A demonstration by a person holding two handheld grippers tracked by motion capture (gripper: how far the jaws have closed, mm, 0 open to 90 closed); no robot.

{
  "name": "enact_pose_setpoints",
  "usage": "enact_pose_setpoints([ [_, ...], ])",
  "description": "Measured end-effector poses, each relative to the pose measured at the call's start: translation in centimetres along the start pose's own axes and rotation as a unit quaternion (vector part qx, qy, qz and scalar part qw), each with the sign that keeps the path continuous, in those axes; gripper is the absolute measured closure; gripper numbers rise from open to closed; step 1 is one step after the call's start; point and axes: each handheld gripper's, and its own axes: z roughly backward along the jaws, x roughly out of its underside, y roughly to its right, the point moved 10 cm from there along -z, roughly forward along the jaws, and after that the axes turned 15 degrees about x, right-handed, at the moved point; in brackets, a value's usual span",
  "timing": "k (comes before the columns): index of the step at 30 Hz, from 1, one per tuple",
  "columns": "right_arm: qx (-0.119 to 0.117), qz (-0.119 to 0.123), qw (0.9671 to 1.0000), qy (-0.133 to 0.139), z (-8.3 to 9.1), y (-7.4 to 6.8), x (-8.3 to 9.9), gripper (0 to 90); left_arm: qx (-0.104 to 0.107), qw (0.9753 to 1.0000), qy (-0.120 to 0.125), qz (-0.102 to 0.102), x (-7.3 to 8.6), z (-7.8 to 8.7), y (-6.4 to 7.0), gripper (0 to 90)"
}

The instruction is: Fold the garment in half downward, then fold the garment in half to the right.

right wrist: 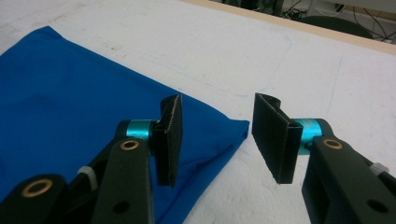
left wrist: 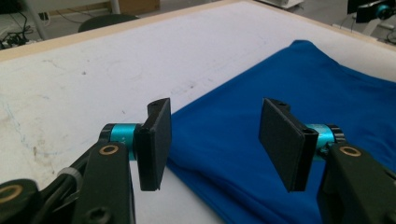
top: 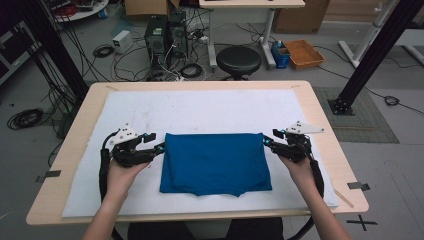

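A folded blue cloth (top: 215, 162) lies flat in the middle of the white mat (top: 200, 107). My left gripper (top: 161, 147) sits at the cloth's far left corner, open, its jaws straddling the cloth's edge (left wrist: 219, 135) with nothing pinched. At the far right corner my right gripper (top: 266, 141) is open too. In the right gripper view the cloth's corner (right wrist: 236, 128) lies just below the gap between the jaws (right wrist: 215, 135). Both are held low over the mat by the person's hands.
The mat covers most of a light wooden table (top: 320, 125). Beyond the table's far edge stand a black stool (top: 238, 60), computer towers (top: 165, 32) and loose cables on the floor. Black frame posts (top: 370, 55) rise at both sides.
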Motion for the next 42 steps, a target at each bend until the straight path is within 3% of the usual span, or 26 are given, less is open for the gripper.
enact_pose_setpoints([
  [4, -0.001, -0.024, 0.9997, 0.006, 0.3, 0.8, 0.2, 51.7, 0.005, 0.9999, -0.008, -0.005, 0.3, 0.2, 0.3, 42.6],
  [7, -0.003, -0.038, 0.9992, 0.007, 0.4, 1.3, 0.3, 50.8, 0.014, 0.9999, 0.000, -0.005, 0.1, 0.1, 0.6, 40.1],
  [10, -0.003, -0.038, 0.9992, 0.009, 0.4, 1.6, 0.3, 50.1, 0.028, 0.9994, 0.006, 0.020, -0.1, -0.1, 1.0, 36.6],
  [11, -0.003, -0.038, 0.9992, 0.008, 0.4, 1.6, 0.3, 49.7, 0.027, 0.9994, 0.007, 0.020, -0.2, -0.1, 1.0, 36.6],
  [15, -0.003, -0.033, 0.9994, 0.010, 0.4, 1.5, 0.3, 48.7, 0.009, 0.9999, 0.008, -0.011, -0.4, 0.1, 1.1, 36.6],
  [27, -0.009, -0.026, 0.9995, 0.016, 0.6, 1.1, -0.1, 46.3, -0.010, 0.9998, 0.008, -0.016, -0.6, 0.9, 1.1, 36.0],
  [31, -0.011, -0.016, 0.9994, 0.027, 0.8, 0.3, -1.2, 45.9, -0.009, 1.0000, 0.004, 0.000, -0.4, 1.0, 1.7, 36.0],
  [36, -0.028, -0.002, 0.9990, 0.034, 0.3, -1.5, -2.8, 46.1, -0.007, 0.9993, 0.009, 0.036, 0.2, 1.4, 2.8, 36.0],
  [42, -0.057, 0.006, 0.9979, 0.031, -1.0, -4.0, -4.1, 46.1, -0.025, 0.9985, -0.001, 0.049, 1.9, 2.4, 4.0, 36.5],
])
